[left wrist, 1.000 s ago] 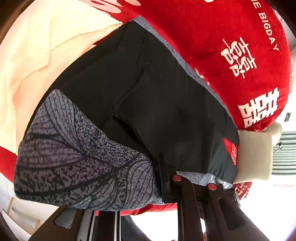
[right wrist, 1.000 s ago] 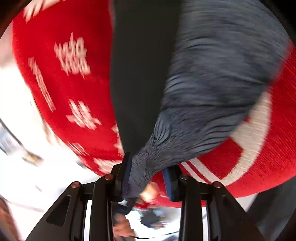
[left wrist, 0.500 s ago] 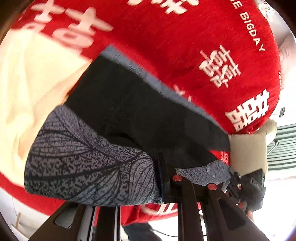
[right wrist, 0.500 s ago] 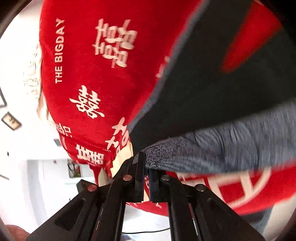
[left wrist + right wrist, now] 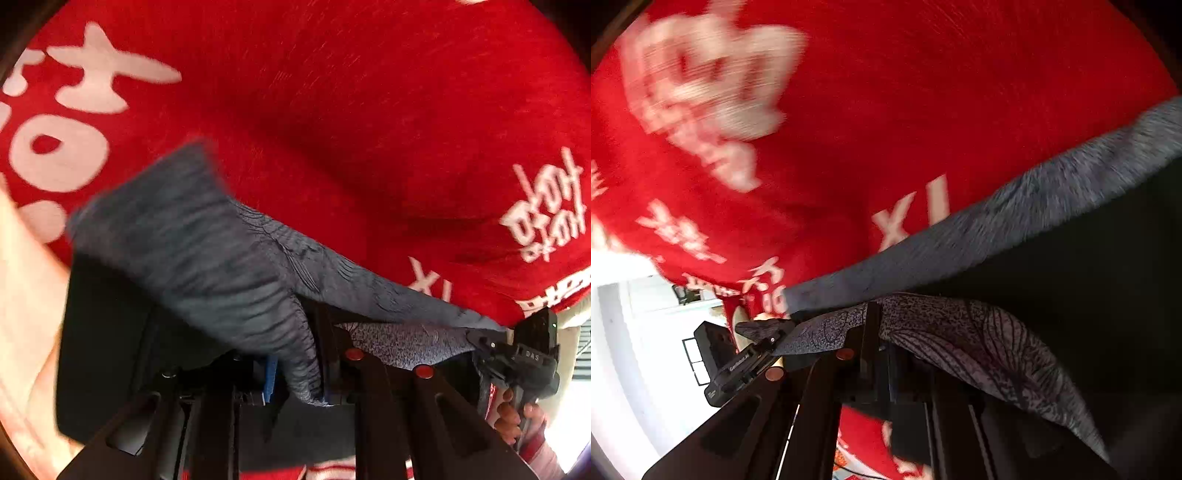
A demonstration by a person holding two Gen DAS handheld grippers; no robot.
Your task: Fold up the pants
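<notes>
The pants (image 5: 207, 258) are lifted above the red blanket (image 5: 332, 110), and everything here I place against that blanket with its white characters. In the left wrist view, going from the left, a pale cream cloth (image 5: 26, 302) shows past the edge of the blanket, then comes the black part of the pants, hanging low, and the grey leaf-patterned band that rises over it. The left gripper (image 5: 295, 369) is closed on this grey fabric, which is bunched between its fingers. From there the grey edge runs tight to the right, to the right gripper (image 5: 480, 338), which pinches its far corner just at the blanket's lower right border. A wide part of the red blanket above the pants is bare. In the right wrist view the same stretched edge crosses the blanket diagonally, the left gripper (image 5: 764, 332) bites its end at the blanket's lower edge, and the right gripper (image 5: 871, 332) holds the patterned fabric (image 5: 979, 343) draped over its fingers.
</notes>
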